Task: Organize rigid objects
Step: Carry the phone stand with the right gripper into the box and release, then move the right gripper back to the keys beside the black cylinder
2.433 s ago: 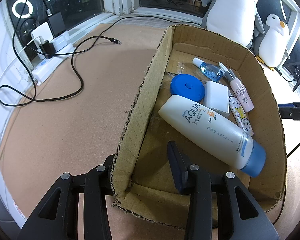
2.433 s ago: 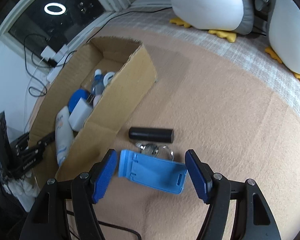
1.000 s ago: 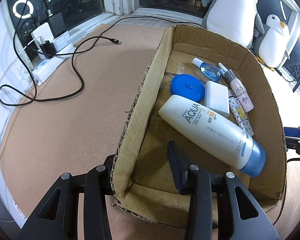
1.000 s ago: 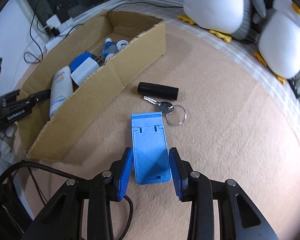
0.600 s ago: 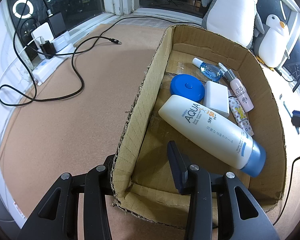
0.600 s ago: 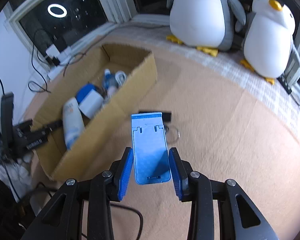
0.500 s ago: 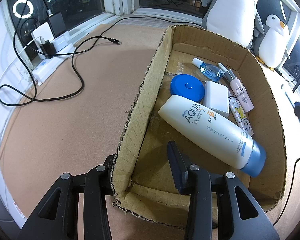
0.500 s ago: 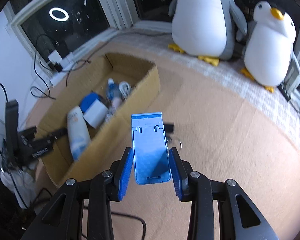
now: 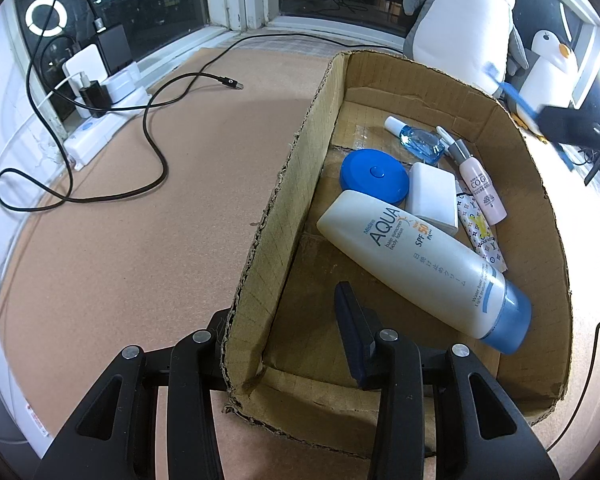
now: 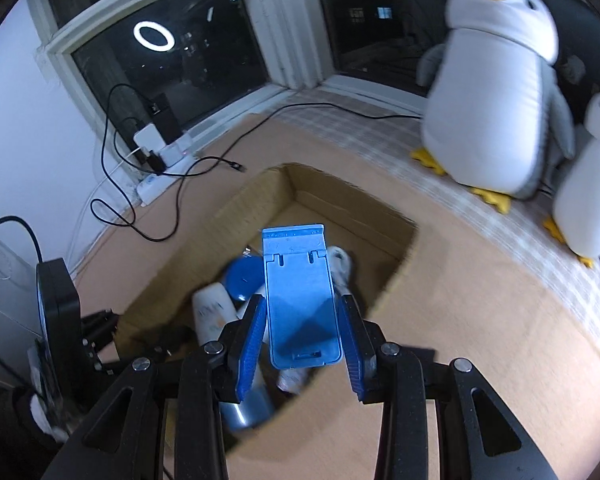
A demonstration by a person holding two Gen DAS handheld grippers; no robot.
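Now flat blue plastic stand (image 10: 300,296), clamped in right fingers (image 10: 350,334), left fingers (image 9: 350,336) pinching cardboard box wall (image 9: 276,240)

The cardboard box (image 9: 288,184) is showing rough, ragged corrugated edges and matt brown walls. Inside it, ahead of the left hand-held gripper (image 9: 284,332), the sunscreen bottle (image 9: 420,264) is gleaming as smooth glossy plastic. The blue phone stand (image 10: 300,300) is looking like matt moulded plastic.

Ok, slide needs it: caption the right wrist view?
Right tongs carry flat blue plastic stand above open brown cardboard box.
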